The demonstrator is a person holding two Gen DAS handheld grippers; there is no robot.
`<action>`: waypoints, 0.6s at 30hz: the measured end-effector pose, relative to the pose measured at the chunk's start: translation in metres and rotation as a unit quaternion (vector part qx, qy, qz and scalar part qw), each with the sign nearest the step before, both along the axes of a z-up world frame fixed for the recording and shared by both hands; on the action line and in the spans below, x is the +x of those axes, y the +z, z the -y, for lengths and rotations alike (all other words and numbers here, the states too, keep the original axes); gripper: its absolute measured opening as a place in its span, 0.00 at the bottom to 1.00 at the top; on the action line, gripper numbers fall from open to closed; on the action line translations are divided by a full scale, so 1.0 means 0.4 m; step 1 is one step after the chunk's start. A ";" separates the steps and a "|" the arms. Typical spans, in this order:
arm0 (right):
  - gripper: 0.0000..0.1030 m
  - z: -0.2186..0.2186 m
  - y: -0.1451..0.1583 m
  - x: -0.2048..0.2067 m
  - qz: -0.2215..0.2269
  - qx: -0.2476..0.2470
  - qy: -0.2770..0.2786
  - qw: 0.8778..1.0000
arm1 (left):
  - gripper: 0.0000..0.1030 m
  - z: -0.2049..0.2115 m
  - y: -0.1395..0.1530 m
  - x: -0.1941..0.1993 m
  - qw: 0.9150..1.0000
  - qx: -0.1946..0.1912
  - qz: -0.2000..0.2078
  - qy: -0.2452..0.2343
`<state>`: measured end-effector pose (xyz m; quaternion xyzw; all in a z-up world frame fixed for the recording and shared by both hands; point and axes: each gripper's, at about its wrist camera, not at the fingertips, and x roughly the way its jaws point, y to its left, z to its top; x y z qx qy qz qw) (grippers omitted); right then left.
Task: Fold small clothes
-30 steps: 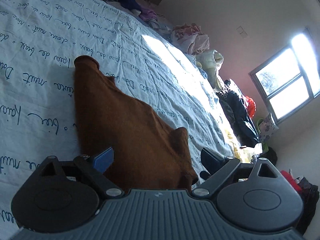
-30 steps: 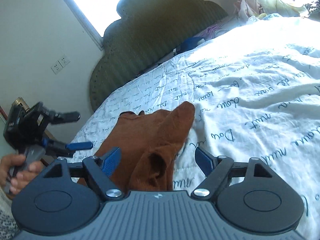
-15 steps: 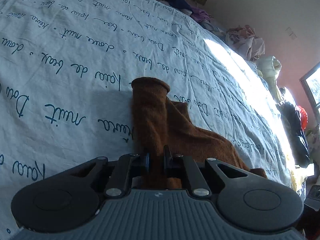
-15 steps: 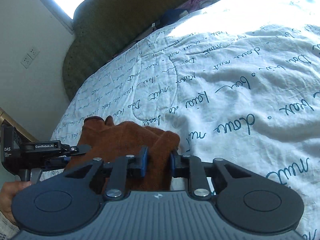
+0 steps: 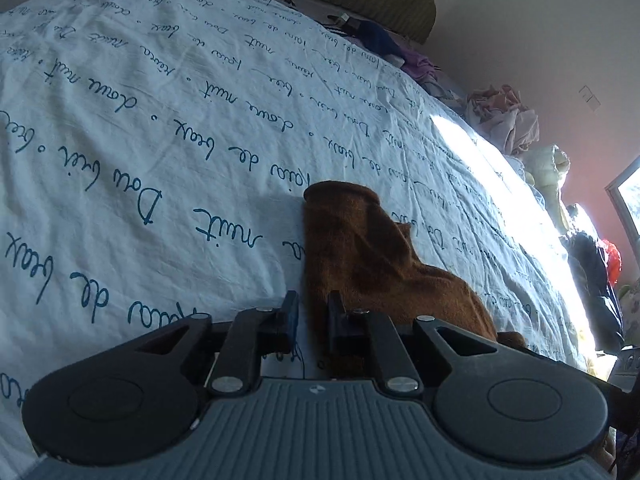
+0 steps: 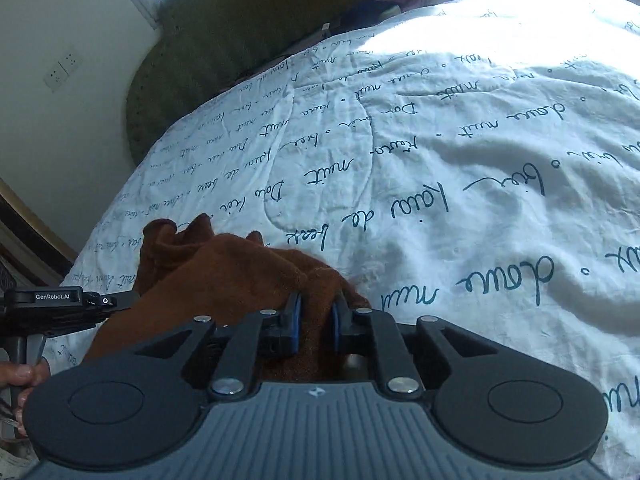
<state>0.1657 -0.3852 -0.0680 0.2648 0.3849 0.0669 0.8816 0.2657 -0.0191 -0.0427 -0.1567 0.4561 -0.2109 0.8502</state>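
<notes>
Brown knit garment, on bed, held at two points.

Location: lying on the quilt, white with blue script, near its edge. Left gripper: fingers drawn in, pinching one edge of the knit, with quilt showing between them on the left side. Right gripper: fingers pressed onto a bunched fold of the same garment. Handling, by judgement: light, soft, limp; will sag and crease between the two holds; fuzzy knit unlikely to slip. Best taken at hems or corners, pinching the knit alone so the quilt is not lifted too. Surroundings: green headboard; heaped clothes along the far side, well apart; the quilt around the garment has nothing lying on it.
</notes>
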 end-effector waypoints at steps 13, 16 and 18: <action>0.56 -0.173 0.133 -0.373 0.126 -0.066 0.108 0.984 | 0.29 0.094 -0.047 -0.414 0.995 -0.028 0.015 -0.091; 0.57 -0.213 0.035 -0.334 0.062 -0.178 0.106 0.976 | 0.14 0.046 -0.096 -0.420 0.997 -0.043 0.019 -0.062; 0.57 -0.172 0.014 -0.321 0.069 -0.128 0.104 0.984 | 0.14 0.018 -0.104 -0.441 0.997 -0.068 0.009 -0.046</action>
